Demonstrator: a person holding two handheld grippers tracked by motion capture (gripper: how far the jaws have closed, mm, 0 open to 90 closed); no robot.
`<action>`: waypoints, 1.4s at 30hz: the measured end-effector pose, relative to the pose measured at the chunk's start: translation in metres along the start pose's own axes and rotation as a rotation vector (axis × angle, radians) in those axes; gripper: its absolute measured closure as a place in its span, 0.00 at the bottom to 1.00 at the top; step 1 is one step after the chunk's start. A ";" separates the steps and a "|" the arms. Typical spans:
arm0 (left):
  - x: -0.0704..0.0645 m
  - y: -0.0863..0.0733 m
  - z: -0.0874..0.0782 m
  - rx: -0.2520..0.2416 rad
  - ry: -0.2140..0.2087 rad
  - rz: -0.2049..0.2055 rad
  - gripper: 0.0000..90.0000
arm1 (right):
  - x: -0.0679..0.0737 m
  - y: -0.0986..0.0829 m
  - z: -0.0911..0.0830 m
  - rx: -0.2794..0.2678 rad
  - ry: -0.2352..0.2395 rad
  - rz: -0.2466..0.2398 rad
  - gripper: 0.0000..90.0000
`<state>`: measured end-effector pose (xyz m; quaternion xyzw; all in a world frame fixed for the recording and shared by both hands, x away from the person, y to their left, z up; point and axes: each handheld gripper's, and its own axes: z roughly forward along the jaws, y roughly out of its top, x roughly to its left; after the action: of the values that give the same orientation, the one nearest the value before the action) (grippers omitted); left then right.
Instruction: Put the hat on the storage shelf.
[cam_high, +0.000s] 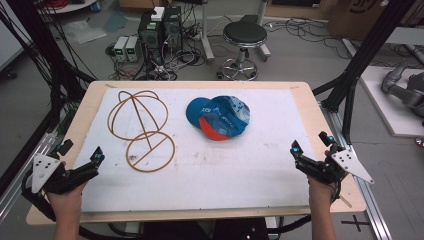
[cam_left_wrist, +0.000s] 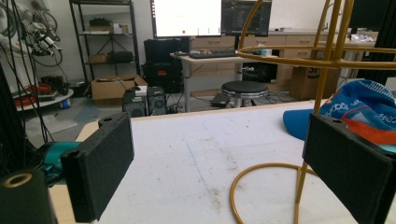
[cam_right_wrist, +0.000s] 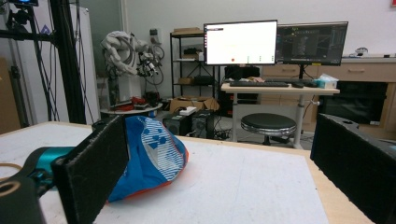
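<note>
Two grippers are seen in the high view at the near corners of the table (cam_high: 320, 135). The left gripper (cam_high: 89, 165) is held over the white mat (cam_high: 240, 170) by its left edge, the right gripper (cam_high: 299, 157) by the mat's right edge, and both are released, with jaws apart and nothing between them. The cap (cam_high: 219, 117), blue with an orange part, lies on the mat right of the middle, toward the far edge. The wire stand (cam_high: 142, 127) is placed left of the cap, apart from it, its round base nearer the person. A broad bare stretch of mat is left between the two grippers and in front of the cap. Beyond the far edge, a stool (cam_high: 244, 35) stands on the floor.

From the left gripper view, the jaws are seen wide apart with bare mat (cam_left_wrist: 187, 163) between them. The stand (cam_left_wrist: 322, 60) rises at the right, its base ring (cam_left_wrist: 254, 175) lying just ahead of the right-hand jaw. The cap (cam_left_wrist: 359, 102) is seen behind the stand's upright.

From the right gripper view, the jaws are likewise parted. The cap (cam_right_wrist: 149, 154) lies on the mat (cam_right_wrist: 243, 186) beyond the left-hand jaw and is partly covered by it. Open mat runs ahead to the table's far edge, with the stool (cam_right_wrist: 268, 123) past it.
</note>
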<state>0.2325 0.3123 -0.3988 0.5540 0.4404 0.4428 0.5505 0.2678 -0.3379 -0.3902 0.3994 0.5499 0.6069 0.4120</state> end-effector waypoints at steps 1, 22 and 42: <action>0.000 0.000 0.000 0.000 0.000 0.001 0.10 | 0.000 0.000 0.000 0.002 0.001 -0.001 0.05; -0.001 -0.001 0.003 0.001 -0.010 -0.015 0.10 | 0.002 0.007 0.005 -0.003 0.103 0.005 0.05; -0.001 -0.003 0.005 0.014 -0.010 -0.019 0.10 | 0.025 0.041 0.070 0.073 0.228 -0.054 0.05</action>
<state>0.2377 0.3102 -0.4021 0.5558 0.4460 0.4315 0.5532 0.3228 -0.2931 -0.3428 0.3275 0.6257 0.6165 0.3481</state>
